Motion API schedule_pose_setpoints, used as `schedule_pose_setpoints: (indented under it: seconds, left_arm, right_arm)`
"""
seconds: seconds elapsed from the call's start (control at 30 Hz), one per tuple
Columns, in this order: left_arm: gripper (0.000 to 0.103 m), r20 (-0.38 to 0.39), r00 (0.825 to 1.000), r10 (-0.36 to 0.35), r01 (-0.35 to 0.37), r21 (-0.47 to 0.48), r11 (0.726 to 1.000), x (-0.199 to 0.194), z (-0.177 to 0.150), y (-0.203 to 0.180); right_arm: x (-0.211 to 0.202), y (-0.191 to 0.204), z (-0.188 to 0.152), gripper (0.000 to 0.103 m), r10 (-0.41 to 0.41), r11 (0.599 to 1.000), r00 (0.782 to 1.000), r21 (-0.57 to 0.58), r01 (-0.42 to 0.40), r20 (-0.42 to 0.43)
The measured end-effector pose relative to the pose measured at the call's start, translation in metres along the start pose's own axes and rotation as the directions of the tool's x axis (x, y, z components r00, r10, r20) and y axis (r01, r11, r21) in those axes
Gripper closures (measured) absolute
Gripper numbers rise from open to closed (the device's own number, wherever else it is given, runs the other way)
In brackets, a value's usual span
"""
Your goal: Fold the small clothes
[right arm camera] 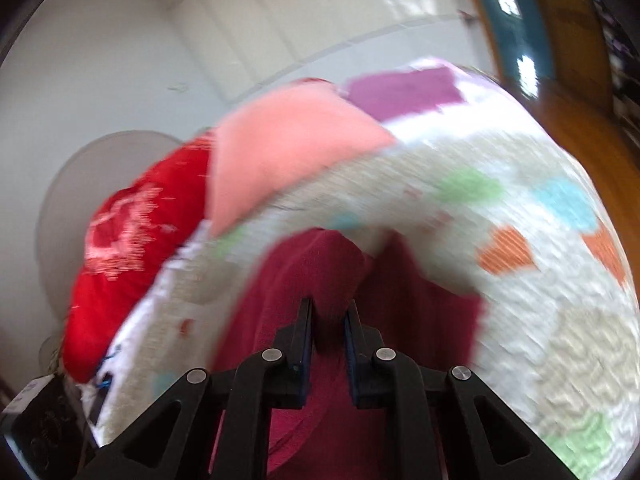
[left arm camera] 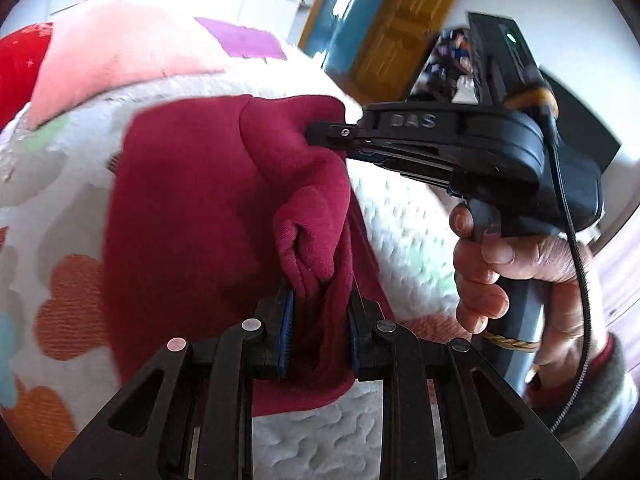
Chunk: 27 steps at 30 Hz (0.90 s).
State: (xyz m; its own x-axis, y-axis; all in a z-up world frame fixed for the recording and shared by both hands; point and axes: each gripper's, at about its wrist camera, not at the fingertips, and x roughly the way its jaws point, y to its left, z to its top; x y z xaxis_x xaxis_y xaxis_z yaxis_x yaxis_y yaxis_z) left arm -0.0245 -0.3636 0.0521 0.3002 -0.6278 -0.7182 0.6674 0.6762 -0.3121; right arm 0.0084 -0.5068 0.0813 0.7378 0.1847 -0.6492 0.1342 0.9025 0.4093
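Observation:
A dark red small garment [left arm camera: 180, 220] lies on a white bedspread [left arm camera: 400, 220] patterned with coloured hearts. My left gripper [left arm camera: 320, 300] is shut on a bunched fold at the garment's near edge, with cloth pressed between the blue pads. My right gripper [left arm camera: 316, 132] comes in from the right, held by a hand [left arm camera: 500, 264], and pinches the garment's far right corner. In the right wrist view the right gripper [right arm camera: 328, 312] is shut on a raised ridge of the dark red garment [right arm camera: 420, 300], which is lifted off the bedspread [right arm camera: 540, 320]. That view is blurred by motion.
A pink cloth [left arm camera: 112, 64], a bright red cloth [left arm camera: 20, 60] and a purple cloth [left arm camera: 240, 38] lie at the far side of the bedspread. They show again as the pink cloth [right arm camera: 288, 152], the bright red cloth [right arm camera: 132, 240] and the purple cloth [right arm camera: 400, 88]. A wooden door [left arm camera: 400, 20] stands beyond.

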Motion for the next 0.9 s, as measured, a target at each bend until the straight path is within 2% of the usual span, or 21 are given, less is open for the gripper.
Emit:
schedule_pose_setpoints:
  seconds: [0.1,0.13,0.17,0.2,0.23,0.3,0.37,0.4,0.43,0.53,0.6,0.7,0.73,0.77,0.8,0.9]
  left_arm:
    - [0.081,-0.021,0.998,0.063,-0.062,0.051,0.997,0.019,0.000,-0.010]
    - [0.075,-0.021,0.997,0.070,-0.069,0.067,0.995,0.017,0.001,-0.012]
    - [0.063,-0.026,0.999,0.046,-0.044,0.076,0.996,0.013,0.003,-0.014]
    - [0.057,-0.036,0.999,0.005,-0.003,0.078,0.997,0.007,0.005,-0.016]
    - [0.051,-0.039,0.999,-0.019,0.022,0.078,0.997,0.002,0.002,-0.019]
    - [0.050,-0.021,0.999,-0.029,0.031,0.094,0.995,-0.015,0.001,-0.014]
    - [0.050,0.027,1.000,0.016,-0.019,0.141,0.990,-0.033,-0.001,-0.018]
    - [0.050,0.050,0.998,0.037,-0.044,0.153,0.987,-0.037,-0.003,-0.014]
    - [0.050,0.078,0.995,0.068,-0.080,0.162,0.984,-0.046,-0.004,-0.012]
    - [0.050,0.114,0.985,0.131,-0.146,0.138,0.980,-0.051,-0.001,0.011]
    - [0.050,0.085,0.986,0.142,-0.149,0.096,0.984,-0.043,-0.004,0.023]
    - [0.050,0.031,0.991,0.133,-0.134,0.019,0.991,-0.027,-0.011,0.041]
    - [0.050,0.026,0.990,0.139,-0.139,0.005,0.990,-0.027,-0.014,0.044]
    - [0.050,0.028,0.989,0.146,-0.146,0.000,0.989,-0.027,-0.014,0.046]
    - [0.050,0.033,0.988,0.149,-0.149,0.001,0.989,-0.031,-0.018,0.043]
    - [0.050,0.070,0.985,0.159,-0.160,0.009,0.987,-0.042,-0.016,0.042]
  right_arm:
    - [0.017,-0.030,-0.013,0.094,-0.044,0.997,0.998,0.059,0.047,-0.045]
    - [0.019,-0.035,-0.014,0.093,-0.041,0.996,0.998,0.072,0.045,-0.046]
    - [0.019,-0.041,-0.015,0.093,-0.017,0.994,0.999,0.103,0.021,-0.039]
    - [0.017,-0.045,-0.016,0.091,0.005,0.992,1.000,0.124,-0.001,-0.030]
    - [0.012,-0.047,-0.016,0.086,0.019,0.989,1.000,0.144,-0.016,-0.019]
    - [-0.003,-0.045,-0.017,0.076,0.044,0.986,0.999,0.161,-0.045,0.006]
    - [-0.023,-0.036,-0.021,0.063,0.087,0.985,0.996,0.149,-0.089,0.021]
    - [-0.030,-0.031,-0.024,0.046,0.092,0.986,0.996,0.136,-0.094,0.021]
    - [-0.035,-0.028,-0.028,0.039,0.089,0.988,0.996,0.124,-0.090,0.015]
    - [-0.034,-0.017,-0.040,0.039,0.132,0.986,0.991,0.109,-0.128,-0.033]
    - [-0.025,-0.014,-0.045,0.039,0.152,0.982,0.986,0.126,-0.143,-0.069]
    - [-0.002,-0.012,-0.051,0.039,0.141,0.981,0.982,0.149,-0.122,-0.127]
    - [0.006,-0.012,-0.054,0.044,0.135,0.982,0.979,0.154,-0.112,-0.151]
    - [0.014,-0.012,-0.057,0.055,0.119,0.983,0.979,0.156,-0.093,-0.167]
    - [0.018,-0.011,-0.058,0.077,0.098,0.988,0.981,0.136,-0.076,-0.165]
    - [0.005,0.002,-0.051,0.082,0.043,0.999,0.993,0.025,-0.040,-0.113]
